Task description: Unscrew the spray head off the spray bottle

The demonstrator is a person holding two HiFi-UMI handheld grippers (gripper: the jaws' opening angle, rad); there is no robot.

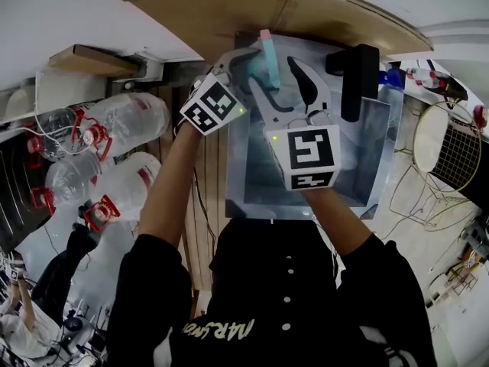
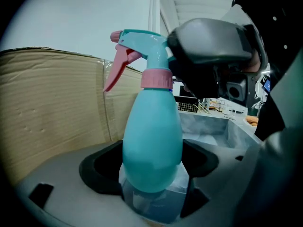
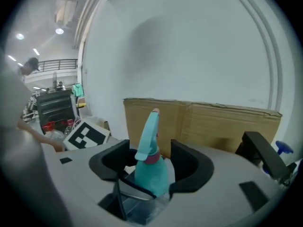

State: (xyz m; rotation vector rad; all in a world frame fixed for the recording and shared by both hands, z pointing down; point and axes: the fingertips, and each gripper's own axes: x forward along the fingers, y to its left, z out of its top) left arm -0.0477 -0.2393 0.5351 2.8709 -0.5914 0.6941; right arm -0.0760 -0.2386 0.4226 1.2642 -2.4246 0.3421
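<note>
A teal spray bottle [image 2: 152, 145] stands upright between the jaws of my left gripper [image 2: 151, 163], whose black pads press on its round body. Its teal spray head [image 2: 144, 40] has a pink trigger [image 2: 116, 70] and a pink collar [image 2: 156, 78]. In the right gripper view, the bottle [image 3: 150, 170] rises between the jaws of my right gripper [image 3: 149, 161], which stand open with a gap on each side of the head. In the head view, both grippers meet over the bottle [image 1: 269, 58]: left gripper [image 1: 252, 69], right gripper [image 1: 281, 81].
A grey bin [image 1: 374, 151] lies under the grippers. A cardboard sheet [image 1: 252, 6] stands behind it, with a black block [image 1: 359, 82] at its right. Large water jugs [image 1: 114, 121] lie at the left, and a wire basket [image 1: 451, 151] at the right.
</note>
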